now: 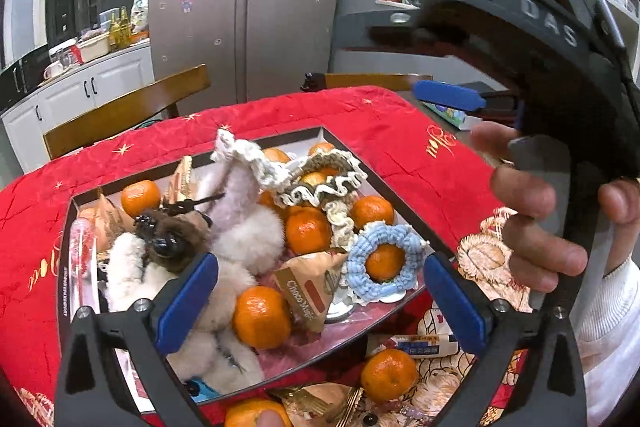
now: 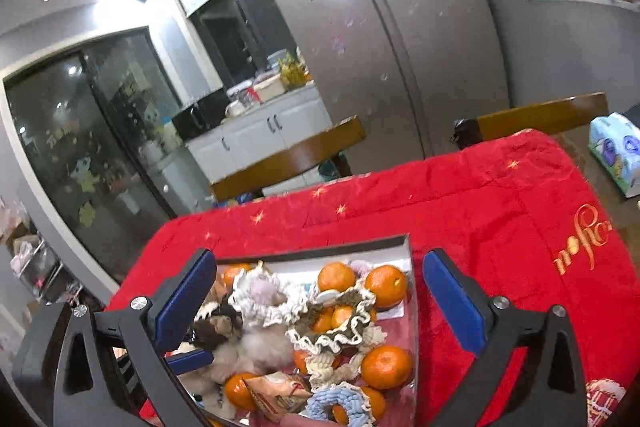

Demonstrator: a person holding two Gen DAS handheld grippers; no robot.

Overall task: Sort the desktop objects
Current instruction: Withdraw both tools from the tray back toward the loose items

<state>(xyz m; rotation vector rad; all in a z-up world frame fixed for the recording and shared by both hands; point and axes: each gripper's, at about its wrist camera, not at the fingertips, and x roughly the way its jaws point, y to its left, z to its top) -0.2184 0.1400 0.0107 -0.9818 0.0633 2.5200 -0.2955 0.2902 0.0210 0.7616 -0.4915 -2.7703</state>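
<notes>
Both my grippers stand wide, nothing between the jaws of either. Left gripper [image 1: 320, 299] hangs over the near part of the tray [image 1: 280, 135], pointing down at a mandarin [image 1: 262, 317] and a paper snack packet [image 1: 310, 287] just beside it. Right gripper [image 2: 320, 311] sits above the same tray [image 2: 412, 291], pitched less steeply; in the left wrist view its dark body [image 1: 560, 39] looms at upper right, gripped by my right hand [image 1: 544, 223]. Tray holds a jumble: more mandarins, a blue crocheted ring [image 1: 384, 263] lying around one mandarin, a brown-and-cream ruffled ring [image 1: 324, 183], white and brown fluffy plush pieces [image 1: 240, 239], a black hair claw [image 1: 160, 227]. Outside it, on the red quilted cloth [image 1: 380, 123] covering the bench, a stray mandarin [image 1: 389, 375] lies near the tray's front edge, a small white carton [image 1: 416, 345] beside it. Judgement: between picks, both sets of jaws free. The next move calls for choosing one item; the stray mandarin looks the likeliest. Round fruit may roll, so close squarely across its middle.
</notes>
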